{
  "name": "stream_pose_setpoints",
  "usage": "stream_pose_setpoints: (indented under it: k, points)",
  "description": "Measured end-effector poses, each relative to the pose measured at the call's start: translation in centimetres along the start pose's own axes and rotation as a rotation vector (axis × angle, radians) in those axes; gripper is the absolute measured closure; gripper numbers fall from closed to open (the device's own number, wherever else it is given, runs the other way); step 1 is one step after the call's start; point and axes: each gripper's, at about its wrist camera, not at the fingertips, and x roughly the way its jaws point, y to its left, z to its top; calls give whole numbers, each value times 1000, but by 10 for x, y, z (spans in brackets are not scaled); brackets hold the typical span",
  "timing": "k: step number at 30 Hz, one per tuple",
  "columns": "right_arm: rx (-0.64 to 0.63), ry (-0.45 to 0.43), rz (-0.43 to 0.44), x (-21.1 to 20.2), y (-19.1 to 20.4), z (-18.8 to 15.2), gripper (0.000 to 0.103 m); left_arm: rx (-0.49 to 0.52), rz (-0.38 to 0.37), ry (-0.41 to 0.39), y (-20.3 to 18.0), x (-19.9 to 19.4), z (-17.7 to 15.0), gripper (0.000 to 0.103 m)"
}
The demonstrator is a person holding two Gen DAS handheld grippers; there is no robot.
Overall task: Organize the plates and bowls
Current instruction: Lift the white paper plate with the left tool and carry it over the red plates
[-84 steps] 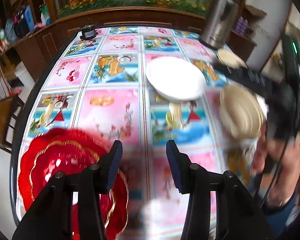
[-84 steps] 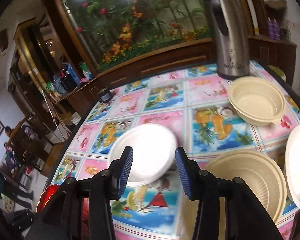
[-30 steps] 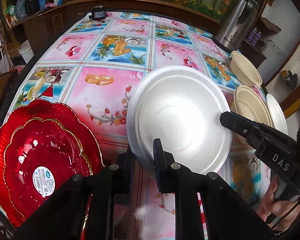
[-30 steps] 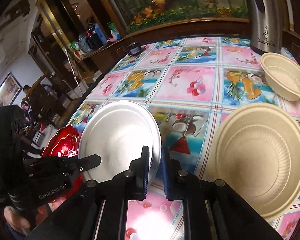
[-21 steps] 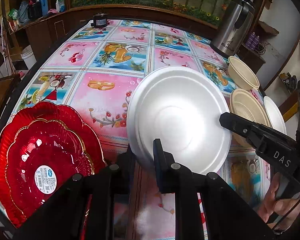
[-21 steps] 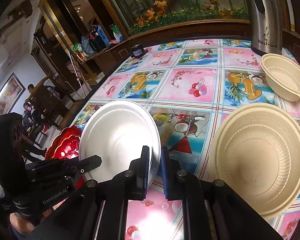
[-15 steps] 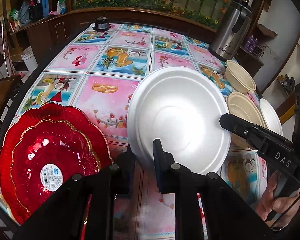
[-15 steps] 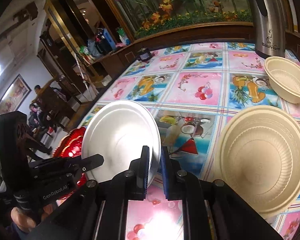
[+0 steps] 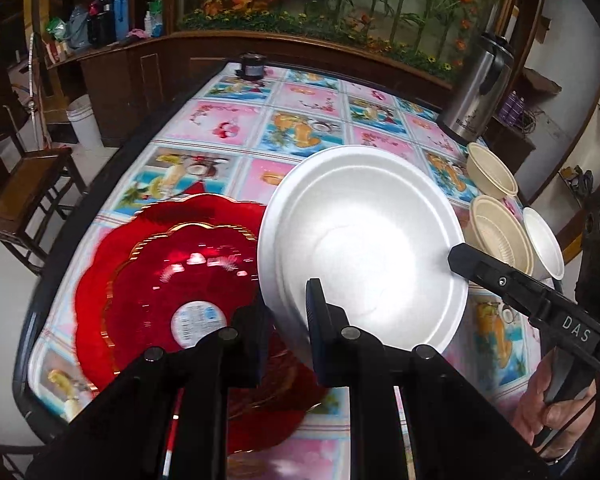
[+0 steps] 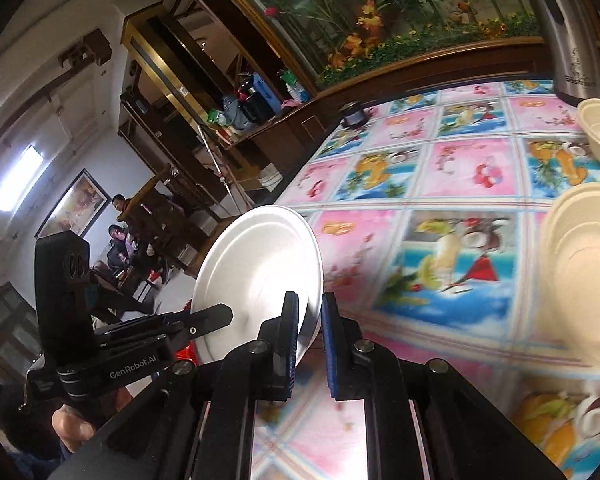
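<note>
With the left gripper [image 9: 286,312] and right gripper [image 10: 310,322] both clamped on opposite rims of the white plate [image 9: 364,248], raised above the near table edge, keep it level and lower it centred onto the red plates [image 9: 172,276] at near left

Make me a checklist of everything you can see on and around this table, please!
Surface: table under a colourful fruit-picture cloth.
Job's things: white plate held tilted above the table; red plates stacked; two beige bowls and a white bowl at the right edge.
Clutter: steel thermos, small dark jar.
Grippers: left tongs and right tongs both clamp the white plate's rim.
Cables: nothing seen.
Surroundings: fish tank with plants, wooden chair, people seated far off.
</note>
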Motion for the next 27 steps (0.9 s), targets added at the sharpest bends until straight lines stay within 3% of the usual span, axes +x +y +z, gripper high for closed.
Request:
stream_pose_setpoints:
  k: [11, 27]
  points:
    - [-17, 87, -10, 47, 56, -25, 91, -94, 23, -17, 66, -17, -21, 88]
    - [-19, 191, -57, 95, 71, -37, 90, -169, 6, 38, 108, 17, -34, 88]
